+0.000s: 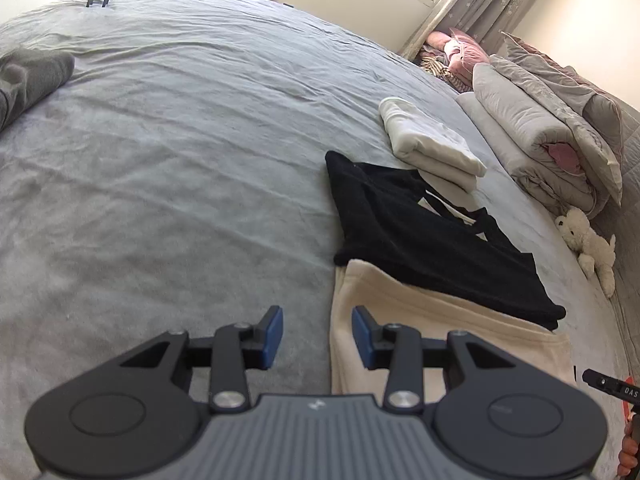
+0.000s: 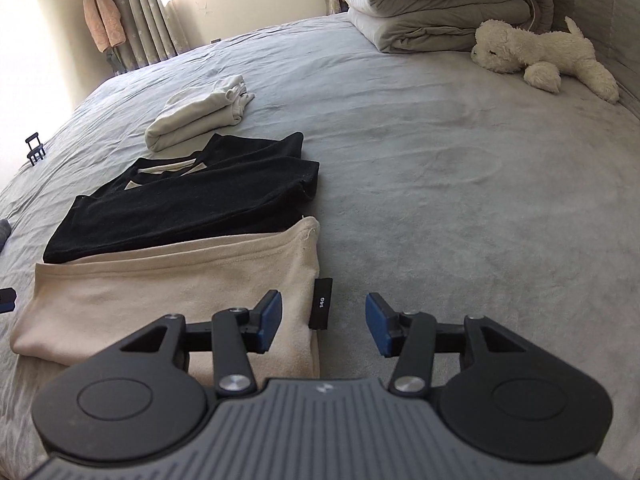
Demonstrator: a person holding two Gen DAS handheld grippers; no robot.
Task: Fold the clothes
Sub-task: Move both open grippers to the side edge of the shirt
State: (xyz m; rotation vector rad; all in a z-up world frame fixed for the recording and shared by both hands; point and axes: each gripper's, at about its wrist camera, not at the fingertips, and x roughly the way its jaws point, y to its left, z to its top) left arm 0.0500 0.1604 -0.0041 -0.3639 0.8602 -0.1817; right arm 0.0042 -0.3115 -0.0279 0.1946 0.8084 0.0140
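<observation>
Both the left gripper [image 1: 317,336] and right gripper [image 2: 324,322] hovered with fingers spread, empty, over the folded beige garment [image 2: 168,304] on the bed [image 2: 440,184].

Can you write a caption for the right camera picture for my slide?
Open right gripper above a folded beige garment, beside folded black and white clothes on a grey bed.

1. Beige garment [image 2: 168,300], folded flat, nearest of the row on the grey bed; black tag [image 2: 321,304] with white print sticks out at its right edge
2. Black garment [image 2: 200,204], folded; overlaps beige's far edge; light inner lining shows at neckline
3. White garment [image 2: 200,114], folded compact stack; just beyond black, touching its far edge
</observation>
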